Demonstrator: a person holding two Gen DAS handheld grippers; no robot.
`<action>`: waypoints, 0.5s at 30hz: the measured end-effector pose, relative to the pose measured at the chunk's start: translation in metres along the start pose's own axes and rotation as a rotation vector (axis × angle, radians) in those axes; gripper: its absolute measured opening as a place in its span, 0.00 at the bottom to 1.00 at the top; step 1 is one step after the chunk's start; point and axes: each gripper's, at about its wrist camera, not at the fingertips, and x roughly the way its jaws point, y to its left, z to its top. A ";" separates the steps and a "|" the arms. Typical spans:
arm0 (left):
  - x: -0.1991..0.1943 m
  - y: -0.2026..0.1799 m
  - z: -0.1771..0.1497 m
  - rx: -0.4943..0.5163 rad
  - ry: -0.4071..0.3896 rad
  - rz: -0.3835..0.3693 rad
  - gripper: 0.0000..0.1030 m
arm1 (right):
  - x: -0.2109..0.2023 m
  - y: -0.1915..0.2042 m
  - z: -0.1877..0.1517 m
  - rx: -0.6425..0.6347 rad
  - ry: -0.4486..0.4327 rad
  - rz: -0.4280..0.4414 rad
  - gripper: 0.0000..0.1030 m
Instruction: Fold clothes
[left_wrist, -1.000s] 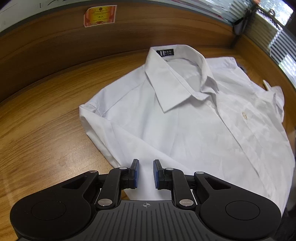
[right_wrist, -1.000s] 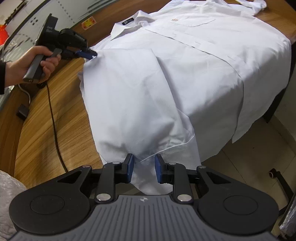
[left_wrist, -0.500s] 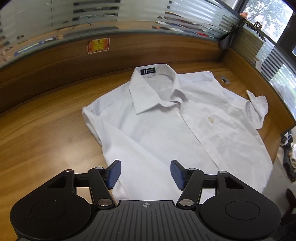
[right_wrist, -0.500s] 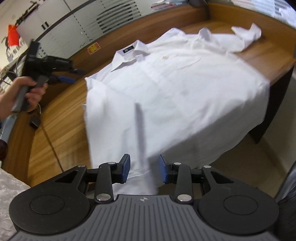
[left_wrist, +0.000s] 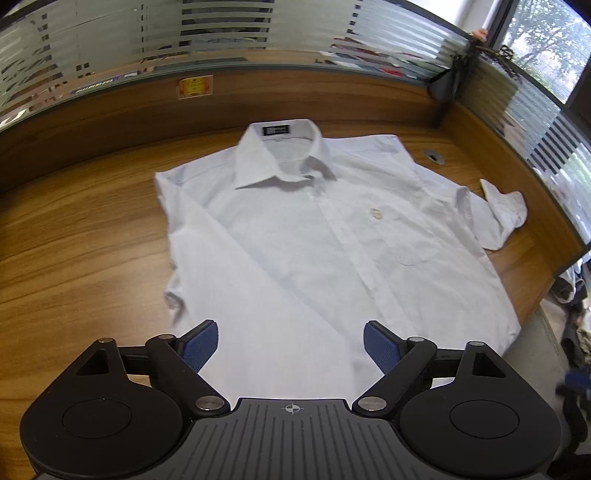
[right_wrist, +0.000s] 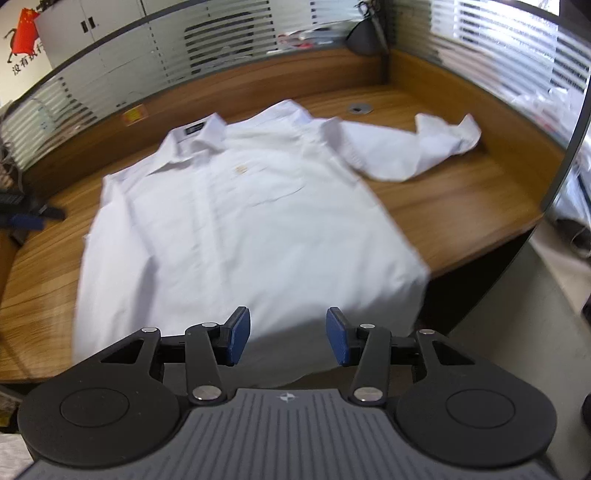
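A white long-sleeved shirt (left_wrist: 332, 236) (right_wrist: 240, 221) lies front up on the wooden desk (left_wrist: 74, 251), collar at the far side. Its left side is folded over the body in a long diagonal crease. The other sleeve (right_wrist: 417, 147) lies stretched out to the right, cuff crumpled. The hem hangs over the desk's near edge. My left gripper (left_wrist: 290, 345) is open above the lower part of the shirt, nothing between its blue pads. My right gripper (right_wrist: 288, 341) is open too, raised over the hanging hem and touching nothing.
A wooden partition topped with striped glass (left_wrist: 221, 44) curves round the desk's far side. A cable grommet (right_wrist: 357, 108) sits behind the shirt. The desk's right end (right_wrist: 509, 236) drops to the floor. The other gripper (right_wrist: 22, 214) shows at the left edge of the right wrist view.
Both grippers let go of the shirt, opened wide and pulled back and up. The folded side now lies on the shirt's body.
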 end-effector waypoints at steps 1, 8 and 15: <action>0.000 -0.006 -0.002 0.004 -0.005 0.002 0.94 | 0.004 -0.009 0.009 0.001 -0.002 -0.009 0.50; 0.020 -0.044 0.007 0.091 -0.047 0.026 1.00 | 0.035 -0.068 0.075 0.006 -0.013 -0.072 0.54; 0.039 -0.072 0.028 0.035 -0.034 0.056 1.00 | 0.083 -0.116 0.156 -0.011 -0.017 -0.143 0.71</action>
